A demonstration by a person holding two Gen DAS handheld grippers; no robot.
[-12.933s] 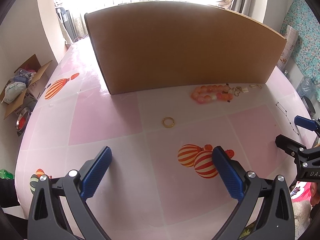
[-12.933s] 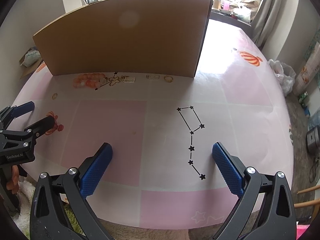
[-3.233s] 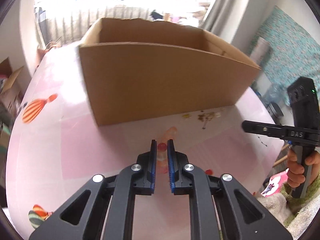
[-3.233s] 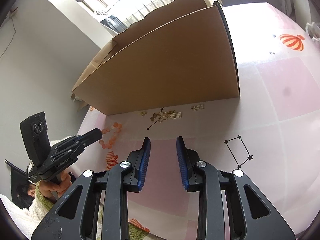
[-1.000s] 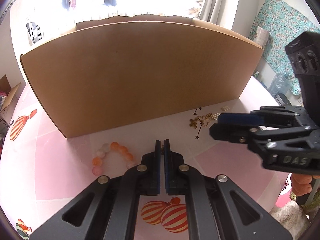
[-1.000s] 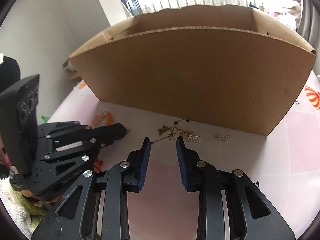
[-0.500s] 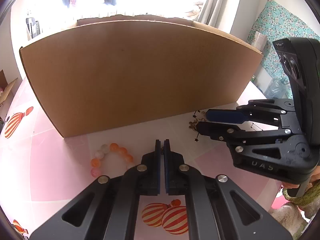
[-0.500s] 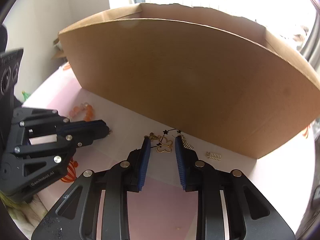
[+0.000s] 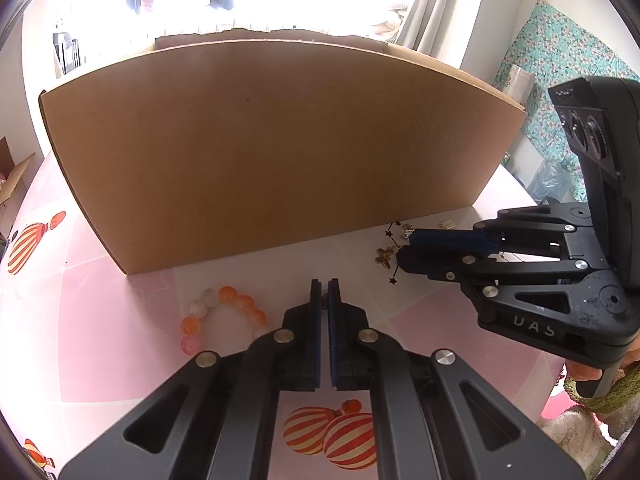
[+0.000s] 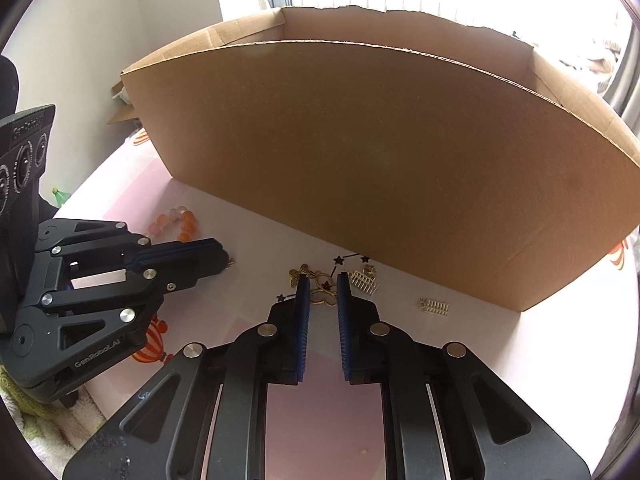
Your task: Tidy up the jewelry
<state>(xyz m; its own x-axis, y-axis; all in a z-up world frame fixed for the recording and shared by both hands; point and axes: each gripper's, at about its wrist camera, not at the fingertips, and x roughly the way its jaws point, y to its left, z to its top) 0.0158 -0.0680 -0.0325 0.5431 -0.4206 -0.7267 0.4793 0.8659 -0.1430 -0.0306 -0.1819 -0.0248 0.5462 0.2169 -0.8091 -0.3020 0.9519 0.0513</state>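
Observation:
A big cardboard box point(image 9: 280, 152) stands on the pink table; it also shows in the right wrist view point(image 10: 380, 160). My left gripper point(image 9: 325, 286) is shut on a small gold ring, which peeks out at its tip point(image 10: 230, 261). An orange bead bracelet point(image 9: 218, 314) lies just left of it. My right gripper point(image 10: 320, 286) is partly open, its fingers on either side of a gold butterfly necklace point(image 10: 322, 294) with black stars. From the left wrist view the right gripper point(image 9: 404, 248) touches down on that necklace point(image 9: 385, 257).
Two small gold combs point(image 10: 363, 280) point(image 10: 434, 305) lie by the box wall to the right of the necklace. The tablecloth has striped balloon prints point(image 9: 332, 438). A fluffy cloth point(image 10: 48, 428) lies at the near left table edge.
My right gripper has moved forward and down until its fingers flank the butterfly necklace. My left gripper stays shut and has hardly moved.

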